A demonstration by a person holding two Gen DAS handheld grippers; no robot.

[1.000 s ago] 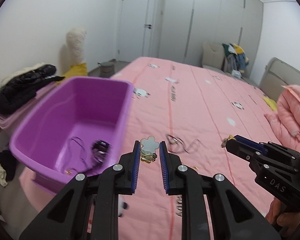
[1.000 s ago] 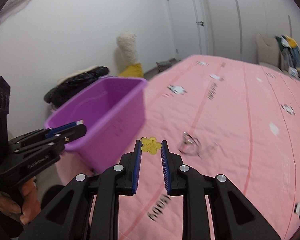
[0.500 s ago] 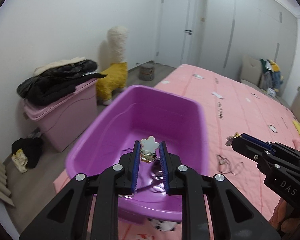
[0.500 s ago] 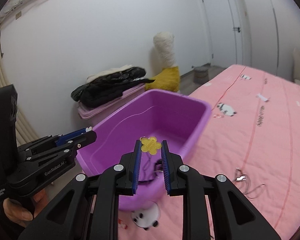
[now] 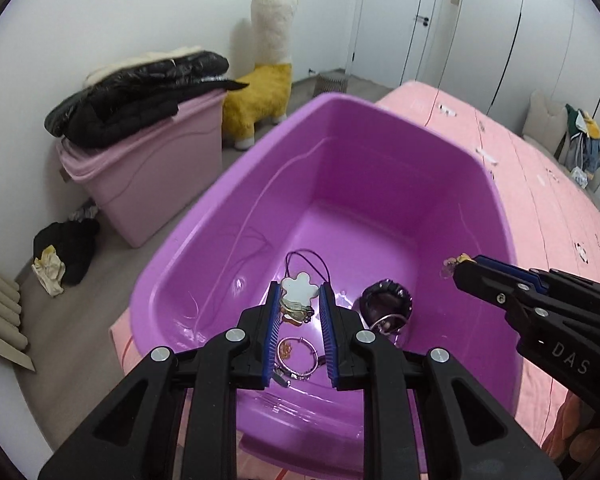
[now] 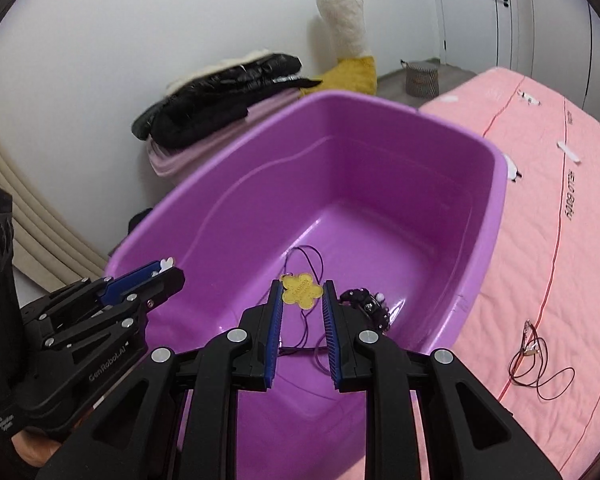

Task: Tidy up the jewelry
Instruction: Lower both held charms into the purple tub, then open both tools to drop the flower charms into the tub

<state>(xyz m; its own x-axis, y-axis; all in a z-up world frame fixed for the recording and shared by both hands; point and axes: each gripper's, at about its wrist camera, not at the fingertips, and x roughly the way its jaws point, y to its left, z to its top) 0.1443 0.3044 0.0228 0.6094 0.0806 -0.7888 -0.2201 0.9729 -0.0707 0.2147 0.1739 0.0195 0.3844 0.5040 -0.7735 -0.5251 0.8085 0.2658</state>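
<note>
My left gripper (image 5: 299, 300) is shut on a white flower-shaped tag with gold jewelry (image 5: 298, 294) and holds it over the purple tub (image 5: 380, 152). My right gripper (image 6: 302, 294) is shut on a yellow flower-shaped tag (image 6: 302, 290), also over the tub (image 6: 380, 152). In the tub lie a dark beaded bracelet (image 5: 386, 300), a silver bangle (image 5: 298, 356) and a thin dark cord necklace (image 5: 306, 260). The right gripper shows at the right of the left wrist view (image 5: 458, 270). The left gripper shows at the left of the right wrist view (image 6: 168, 272).
The tub sits at the corner of a pink bed (image 6: 560, 240). A thin dark necklace (image 6: 534, 356) lies on the bedspread right of the tub. A pink storage bin (image 5: 148, 168) with a black jacket (image 5: 140, 92) and a yellow plush toy (image 5: 264, 92) stand beyond.
Both grippers have moved from above the bedspread to over the purple tub, each still holding its flower tag. The tub now fills the view and its contents are close below.
</note>
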